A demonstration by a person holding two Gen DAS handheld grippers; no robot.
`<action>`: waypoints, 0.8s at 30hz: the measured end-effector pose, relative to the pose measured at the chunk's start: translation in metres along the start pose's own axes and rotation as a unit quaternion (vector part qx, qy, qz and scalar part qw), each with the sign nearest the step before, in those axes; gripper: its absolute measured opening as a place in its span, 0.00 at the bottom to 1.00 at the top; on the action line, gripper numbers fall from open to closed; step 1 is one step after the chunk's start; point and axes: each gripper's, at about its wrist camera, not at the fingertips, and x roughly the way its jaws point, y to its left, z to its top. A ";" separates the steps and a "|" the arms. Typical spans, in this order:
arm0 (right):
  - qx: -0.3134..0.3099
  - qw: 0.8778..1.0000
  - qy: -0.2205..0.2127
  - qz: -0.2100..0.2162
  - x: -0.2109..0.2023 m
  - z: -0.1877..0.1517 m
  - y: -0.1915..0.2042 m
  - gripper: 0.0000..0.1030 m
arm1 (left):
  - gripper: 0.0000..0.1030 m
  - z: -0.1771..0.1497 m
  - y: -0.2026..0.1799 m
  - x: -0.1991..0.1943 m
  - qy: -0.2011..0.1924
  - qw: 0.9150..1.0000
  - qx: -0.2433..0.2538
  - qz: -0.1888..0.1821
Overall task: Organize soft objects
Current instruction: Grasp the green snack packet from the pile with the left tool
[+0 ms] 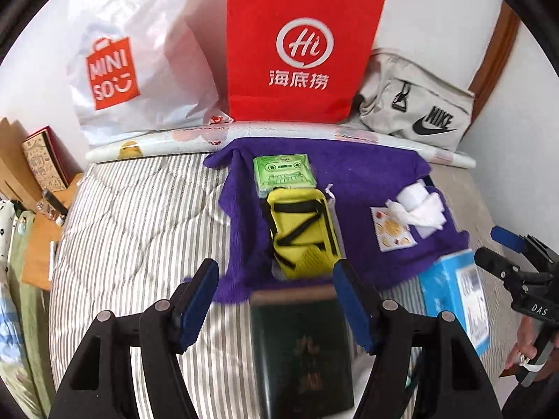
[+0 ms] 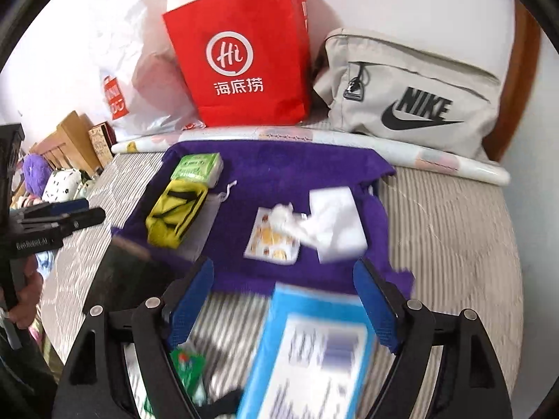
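Both tongs hover with jaws apart and nothing between the pads. The left gripper (image 1: 274,309) stands over a dark green booklet (image 1: 302,352) lying on the striped bedcover (image 1: 139,209); the right gripper (image 2: 284,300) stands over a blue box (image 2: 307,349), blurred in both views. Just ahead of both lies the purple cloth (image 1: 349,181), spread flat, its near edge just past the fingertips. On it, ahead of the left gripper, a yellow pouch (image 1: 302,234) touches a green tissue pack (image 1: 284,173); ahead of the right gripper, a white tissue wad (image 2: 328,223) overlaps a patterned sachet (image 2: 272,241).

Step in hand, as judged: between grasps, each tool free to choose a target. The next move calls for descent onto one soft item and a firm pinch.

Containers beyond the cloth: red paper bag (image 1: 300,52), white Miniso bag (image 1: 139,70), grey Nike bag (image 2: 412,90); contents not visible.
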 end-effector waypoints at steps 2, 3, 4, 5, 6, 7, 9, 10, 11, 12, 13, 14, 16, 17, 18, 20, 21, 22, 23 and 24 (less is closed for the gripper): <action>-0.007 1.000 -0.017 -0.005 -0.017 -0.015 0.004 0.79 | 0.64 -0.015 -0.002 -0.015 -0.015 1.000 0.000 -0.002; -0.010 1.000 -0.028 -0.011 -0.028 -0.025 0.007 0.79 | 0.64 -0.022 -0.003 -0.021 -0.022 1.000 0.001 -0.004; -0.010 0.999 -0.032 -0.013 -0.034 -0.030 0.008 0.79 | 0.64 -0.031 -0.004 -0.027 -0.028 1.000 0.002 -0.002; -0.010 0.999 -0.035 -0.015 -0.041 -0.038 0.009 0.79 | 0.64 -0.038 -0.006 -0.032 -0.030 1.000 0.003 -0.002; -0.007 0.999 -0.033 -0.016 -0.048 -0.047 0.011 0.79 | 0.64 -0.045 -0.008 -0.035 -0.028 1.000 0.004 -0.004; -0.005 0.999 -0.032 -0.013 -0.054 -0.053 0.012 0.79 | 0.64 -0.055 -0.010 -0.038 -0.024 1.000 0.005 -0.012; -0.001 0.999 -0.043 -0.015 -0.069 -0.070 0.016 0.79 | 0.64 -0.069 -0.015 -0.041 -0.018 1.000 0.011 -0.019; -0.005 0.999 -0.048 -0.014 -0.074 -0.077 0.017 0.79 | 0.64 -0.079 -0.020 -0.042 -0.011 1.000 0.018 -0.020; -0.012 0.999 -0.050 -0.012 -0.079 -0.086 0.020 0.79 | 0.64 -0.086 -0.025 -0.043 -0.009 0.999 0.023 -0.022; -0.015 0.999 -0.050 -0.013 -0.084 -0.097 0.023 0.79 | 0.64 -0.092 -0.028 -0.044 -0.007 0.999 0.027 -0.024; -0.011 0.998 -0.054 -0.012 -0.087 -0.105 0.025 0.79 | 0.64 -0.100 -0.033 -0.044 -0.003 0.999 0.032 -0.026; -0.008 0.998 -0.057 -0.007 -0.089 -0.111 0.026 0.79 | 0.64 -0.106 -0.036 -0.045 -0.001 0.999 0.034 -0.028; 0.005 0.998 -0.049 0.035 -0.090 -0.128 0.025 0.79 | 0.64 -0.118 -0.043 -0.046 -0.001 0.999 0.036 -0.033; 0.009 0.998 -0.043 0.045 -0.089 -0.133 0.025 0.79 | 0.64 -0.123 -0.045 -0.046 0.000 0.999 0.037 -0.033; 0.009 0.998 -0.037 0.048 -0.087 -0.140 0.027 0.79 | 0.64 -0.128 -0.048 -0.045 0.002 0.999 0.039 -0.034; 0.004 0.999 -0.032 0.036 -0.083 -0.149 0.030 0.79 | 0.64 -0.138 -0.054 -0.039 0.010 0.998 0.043 -0.037; 0.000 0.999 -0.023 0.028 -0.079 -0.156 0.032 0.79 | 0.64 -0.142 -0.057 -0.036 0.014 0.998 0.044 -0.038; -0.001 1.000 -0.019 0.025 -0.077 -0.161 0.032 0.79 | 0.64 -0.147 -0.062 -0.032 0.019 0.998 0.048 -0.041; 0.002 1.000 -0.016 0.021 -0.074 -0.166 0.031 0.79 | 0.64 -0.150 -0.066 -0.029 0.020 0.997 0.053 -0.045; 0.005 1.000 -0.015 0.024 -0.072 -0.174 0.031 0.79 | 0.64 -0.153 -0.070 -0.027 0.018 0.997 0.058 -0.049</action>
